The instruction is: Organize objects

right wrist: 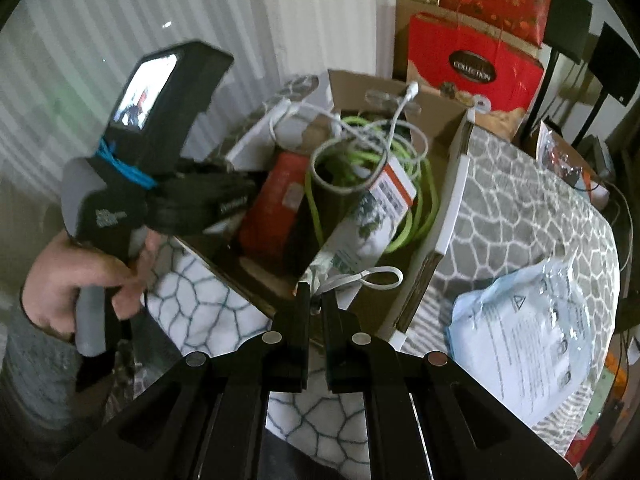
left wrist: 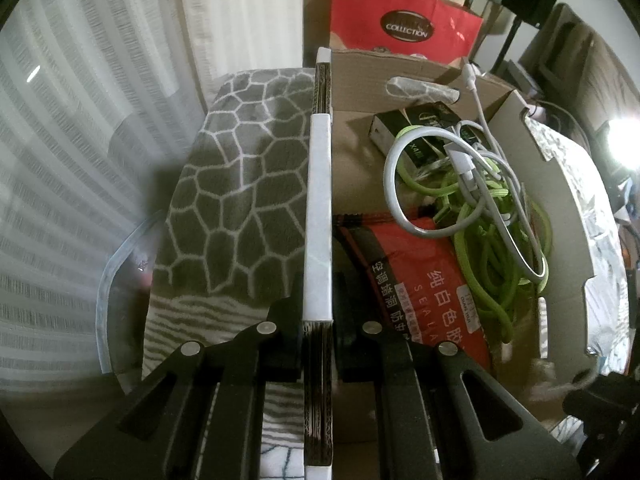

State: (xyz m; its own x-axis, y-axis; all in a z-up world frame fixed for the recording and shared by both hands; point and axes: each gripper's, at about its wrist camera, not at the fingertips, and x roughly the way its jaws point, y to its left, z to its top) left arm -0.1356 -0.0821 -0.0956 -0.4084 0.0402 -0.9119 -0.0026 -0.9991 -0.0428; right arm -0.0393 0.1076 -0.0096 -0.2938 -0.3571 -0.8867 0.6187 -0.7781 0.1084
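An open cardboard box [left wrist: 532, 216] stands on a grey patterned cloth. It holds a green cable [left wrist: 496, 248], a white cable [left wrist: 436, 184], a red packet [left wrist: 420, 276] and a dark small box [left wrist: 416, 132]. My left gripper [left wrist: 318, 312] is shut on the box's left wall [left wrist: 318, 200]. In the right wrist view the same box [right wrist: 448, 216] lies ahead, with the left gripper's body [right wrist: 160, 120] at its left edge. My right gripper [right wrist: 316, 300] is shut on the corner of a white packet [right wrist: 360, 224] with an orange band, held tilted over the box.
A blue-white plastic bag [right wrist: 528, 332] lies on the cloth right of the box. A red gift bag [left wrist: 404, 16] and stacked cartons stand behind. White curtains [left wrist: 60, 140] hang at the left. A bright lamp [left wrist: 624, 144] shines at the right.
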